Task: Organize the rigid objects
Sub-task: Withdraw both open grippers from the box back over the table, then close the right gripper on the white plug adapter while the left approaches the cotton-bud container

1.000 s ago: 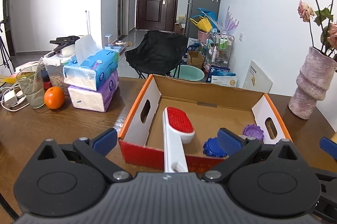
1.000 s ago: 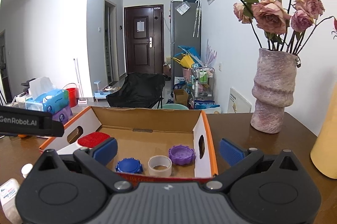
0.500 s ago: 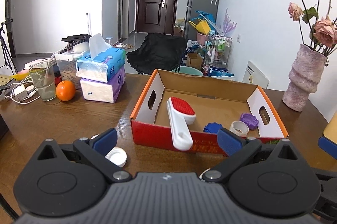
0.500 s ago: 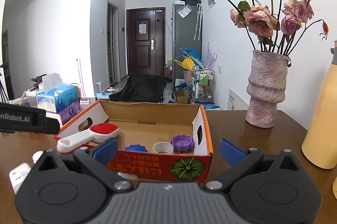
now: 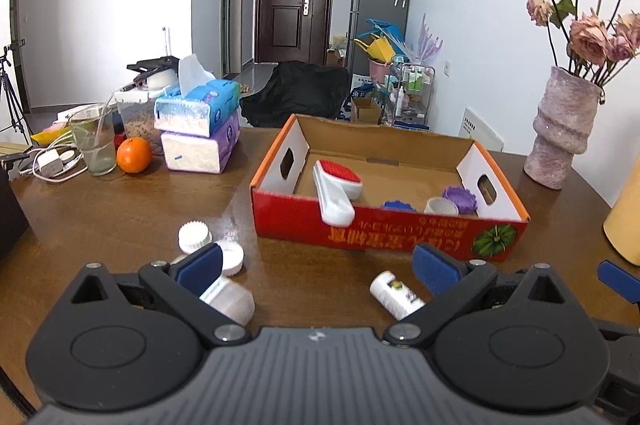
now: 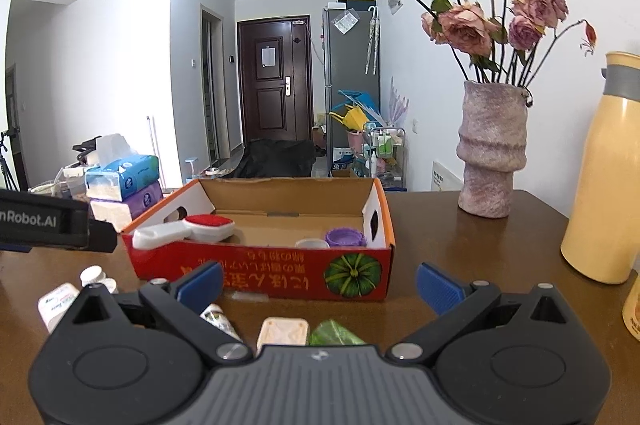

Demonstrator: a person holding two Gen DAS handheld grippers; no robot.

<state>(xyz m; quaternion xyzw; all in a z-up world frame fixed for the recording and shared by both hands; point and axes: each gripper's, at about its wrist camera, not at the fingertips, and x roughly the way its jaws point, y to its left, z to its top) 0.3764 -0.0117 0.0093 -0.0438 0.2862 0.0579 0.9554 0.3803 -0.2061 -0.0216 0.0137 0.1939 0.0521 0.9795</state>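
The shallow red cardboard box is taken as landmark. Inside it are seen a white brush with red pad – its handle resting over the front wall – a blue ribbed lid, a white ring and a purple ribbed lid. In front of the box, on the brown wooden table, two small white bottles and white caps are lying. The left gripper and the right gripper are held in front of the box – both spread apart, nothing between the fingers.
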